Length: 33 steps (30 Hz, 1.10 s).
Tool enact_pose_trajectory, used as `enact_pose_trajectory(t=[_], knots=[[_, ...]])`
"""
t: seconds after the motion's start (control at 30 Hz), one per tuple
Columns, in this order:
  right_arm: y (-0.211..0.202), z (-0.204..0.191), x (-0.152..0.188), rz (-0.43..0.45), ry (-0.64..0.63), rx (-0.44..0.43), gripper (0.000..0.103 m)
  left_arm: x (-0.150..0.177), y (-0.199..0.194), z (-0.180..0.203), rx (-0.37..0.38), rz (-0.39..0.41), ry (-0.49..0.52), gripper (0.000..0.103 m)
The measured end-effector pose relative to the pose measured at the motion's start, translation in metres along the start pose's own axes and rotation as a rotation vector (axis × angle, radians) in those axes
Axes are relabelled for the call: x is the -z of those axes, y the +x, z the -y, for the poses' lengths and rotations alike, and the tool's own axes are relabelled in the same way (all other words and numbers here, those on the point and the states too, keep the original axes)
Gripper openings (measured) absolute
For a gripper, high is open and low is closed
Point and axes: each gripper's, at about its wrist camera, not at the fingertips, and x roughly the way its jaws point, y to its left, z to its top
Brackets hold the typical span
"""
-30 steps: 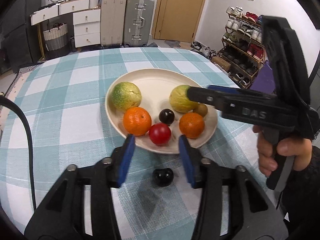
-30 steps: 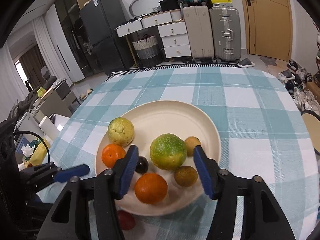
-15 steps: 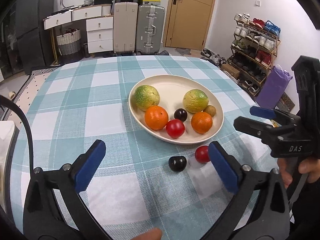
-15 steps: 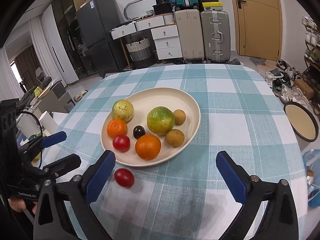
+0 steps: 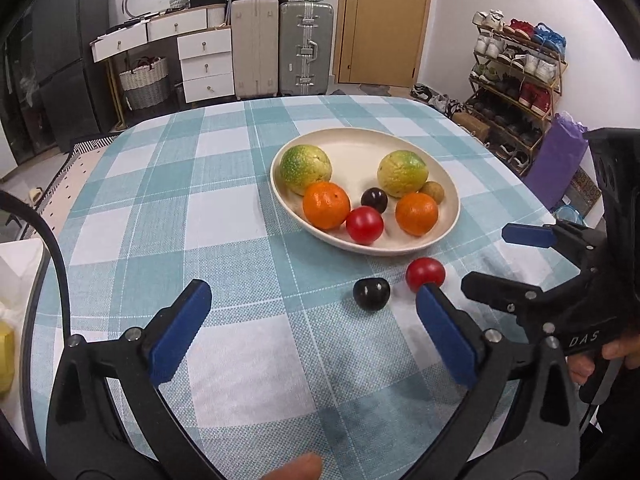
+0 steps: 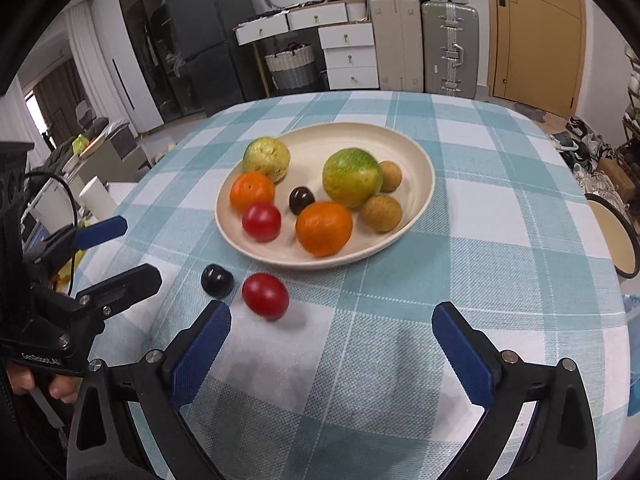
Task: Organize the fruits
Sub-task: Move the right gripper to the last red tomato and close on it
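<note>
A cream plate [image 5: 448, 184] [image 6: 420, 160] on the checked tablecloth holds two green-yellow fruits, two oranges [image 5: 326, 205] [image 6: 324, 228], a red fruit, a dark plum and small brown fruits. A loose red fruit [image 5: 425, 274] [image 6: 265, 295] and a loose dark plum [image 5: 371, 294] [image 6: 217, 280] lie on the cloth just in front of the plate. My left gripper [image 5: 308, 332] is open and empty, near the loose fruits. My right gripper [image 6: 332, 352] is open and empty, behind the red fruit. Each gripper shows in the other's view.
The table edge curves round on all sides. A second round plate [image 6: 612, 236] sits off the table at the right. Suitcases, drawers, a shoe rack [image 5: 516, 80] and a door stand behind.
Both grippers pulled back from the plate and opened wide. A red fruit now lies loose on the cloth beside the dark plum.
</note>
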Motion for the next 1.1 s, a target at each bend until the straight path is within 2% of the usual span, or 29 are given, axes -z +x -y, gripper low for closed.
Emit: enact_pose_trajectory(t=[0.13, 0.27, 0.93, 1.1], knots=[[0.007, -0.004, 0.003, -0.015, -0.013, -0.005, 0.102, 0.003, 0.003, -0.001, -0.003, -0.010, -0.002, 0.102], [0.014, -0.008, 0.004, -0.040, -0.025, -0.031, 0.087, 0.005, 0.007, -0.004, -0.005, -0.022, -0.012, 0.102], [0.022, -0.028, 0.000, -0.052, -0.077, -0.109, 0.059, 0.005, 0.010, -0.011, -0.011, -0.030, -0.037, 0.102], [0.025, -0.031, -0.003, -0.051, -0.083, -0.131, 0.056, 0.006, 0.009, -0.012, -0.011, -0.032, -0.041, 0.102]])
